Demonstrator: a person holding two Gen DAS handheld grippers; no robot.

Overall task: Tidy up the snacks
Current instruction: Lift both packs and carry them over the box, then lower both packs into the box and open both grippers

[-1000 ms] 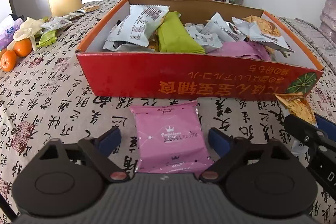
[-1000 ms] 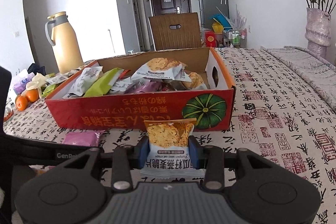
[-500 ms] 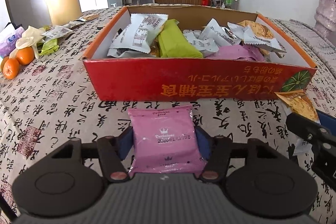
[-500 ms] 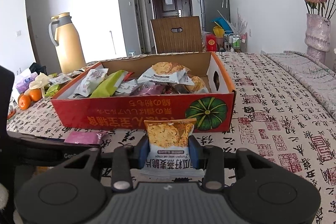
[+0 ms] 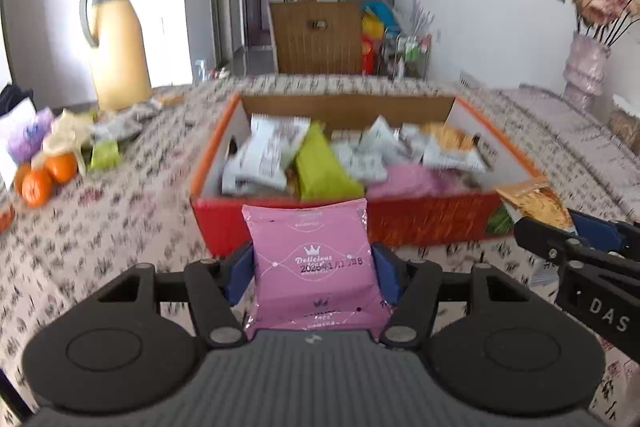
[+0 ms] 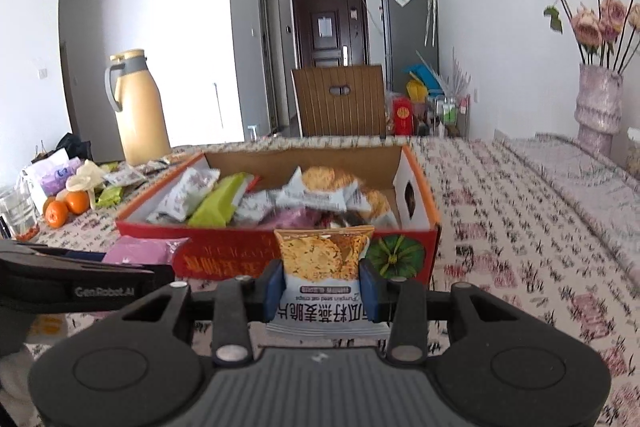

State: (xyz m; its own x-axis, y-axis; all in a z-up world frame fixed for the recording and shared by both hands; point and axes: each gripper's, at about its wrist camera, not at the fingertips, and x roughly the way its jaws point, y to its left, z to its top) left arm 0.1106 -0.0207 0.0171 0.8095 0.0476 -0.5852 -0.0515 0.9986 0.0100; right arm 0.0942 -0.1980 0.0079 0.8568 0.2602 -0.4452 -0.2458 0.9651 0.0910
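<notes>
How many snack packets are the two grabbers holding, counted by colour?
Pink packet, in the left gripper, whose jaws have just been closing on it: 1
Orange-and-white pumpkin seed oat crisp packet, in the right gripper: 1
Total: 2

Both views are fisheye cameras riding just behind their own gripper's fingers, close above a cloth-covered table (image 5: 120,227), tipped somewhat downward and facing the far end of the room. The left wrist view looks across the red snack box (image 5: 420,223) from its near left; the right wrist view faces the box's near right corner. Both share the box, the yellow thermos (image 6: 140,107), the wooden chair (image 6: 340,99) and the dark door (image 6: 328,27).
</notes>
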